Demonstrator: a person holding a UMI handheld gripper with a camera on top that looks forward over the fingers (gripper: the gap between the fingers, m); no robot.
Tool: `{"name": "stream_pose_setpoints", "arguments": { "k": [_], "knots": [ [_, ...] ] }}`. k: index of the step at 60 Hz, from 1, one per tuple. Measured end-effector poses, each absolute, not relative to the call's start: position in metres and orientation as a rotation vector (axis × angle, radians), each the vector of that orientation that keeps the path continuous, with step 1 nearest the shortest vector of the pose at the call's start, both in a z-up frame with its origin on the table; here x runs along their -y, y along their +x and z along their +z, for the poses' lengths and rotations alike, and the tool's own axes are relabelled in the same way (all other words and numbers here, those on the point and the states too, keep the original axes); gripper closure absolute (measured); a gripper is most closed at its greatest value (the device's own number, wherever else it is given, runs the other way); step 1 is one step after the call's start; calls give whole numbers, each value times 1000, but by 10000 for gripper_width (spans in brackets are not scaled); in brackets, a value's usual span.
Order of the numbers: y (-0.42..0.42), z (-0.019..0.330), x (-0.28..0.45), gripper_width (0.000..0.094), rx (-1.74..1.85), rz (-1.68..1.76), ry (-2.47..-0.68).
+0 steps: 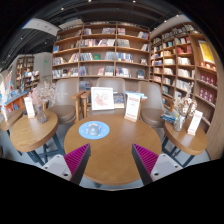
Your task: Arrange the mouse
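gripper view shows the gripper (111,160) held high with fingers spread apart and empty over a round wooden table (118,150); a blue disc (94,129) lies beyond; no mouse visible, so finding it likely comes first.

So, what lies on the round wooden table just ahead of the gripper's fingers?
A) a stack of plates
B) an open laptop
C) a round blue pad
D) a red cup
C: a round blue pad lies flat on the round wooden table, just beyond the open gripper, whose fingers hold nothing; no laptop, plates or cup show there.
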State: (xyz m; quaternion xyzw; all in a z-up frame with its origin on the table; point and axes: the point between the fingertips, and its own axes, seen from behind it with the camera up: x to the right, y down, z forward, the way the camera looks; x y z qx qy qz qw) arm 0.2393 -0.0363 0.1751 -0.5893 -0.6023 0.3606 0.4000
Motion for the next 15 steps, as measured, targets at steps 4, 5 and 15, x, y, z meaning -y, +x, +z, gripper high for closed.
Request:
{"name": "stream_pose_setpoints", "arguments": {
  "k": [4, 5, 15],
  "knots": [
    [251, 172, 32, 84, 1523, 916, -1497],
    [253, 172, 30, 84, 1523, 916, -1497],
    [266, 168, 18, 83, 1516, 891, -1492]
  ]
}}
